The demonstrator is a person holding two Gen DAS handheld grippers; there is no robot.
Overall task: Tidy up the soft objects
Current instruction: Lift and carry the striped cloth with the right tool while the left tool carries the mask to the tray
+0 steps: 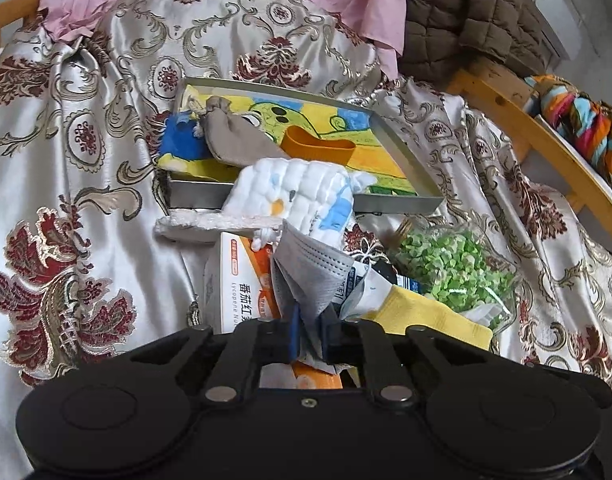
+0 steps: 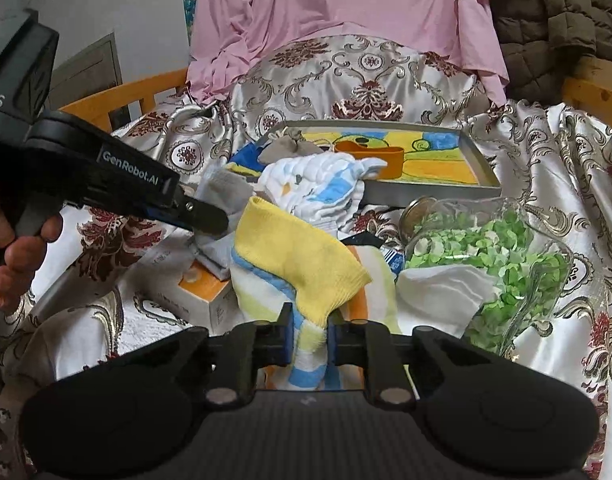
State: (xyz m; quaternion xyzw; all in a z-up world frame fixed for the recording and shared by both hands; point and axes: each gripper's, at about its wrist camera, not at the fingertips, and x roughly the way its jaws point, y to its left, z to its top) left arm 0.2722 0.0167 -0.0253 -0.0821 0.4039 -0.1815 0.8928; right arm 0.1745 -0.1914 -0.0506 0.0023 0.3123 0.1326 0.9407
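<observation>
Holding soft things in both hands, the left gripper [image 1: 310, 334] is clenched on a gray face mask [image 1: 306, 268] low in the middle of its frame, and the right gripper [image 2: 310, 336] is clenched on a yellow cloth [image 2: 297, 260] low in its frame. Some things look sorted already: a gray pouch [image 1: 233, 140] lies in the metal tray [image 1: 398, 148] in the middle of the frame. A white puffy cloth [image 1: 297, 188] hangs over the tray's front edge, so I think much is left.
</observation>
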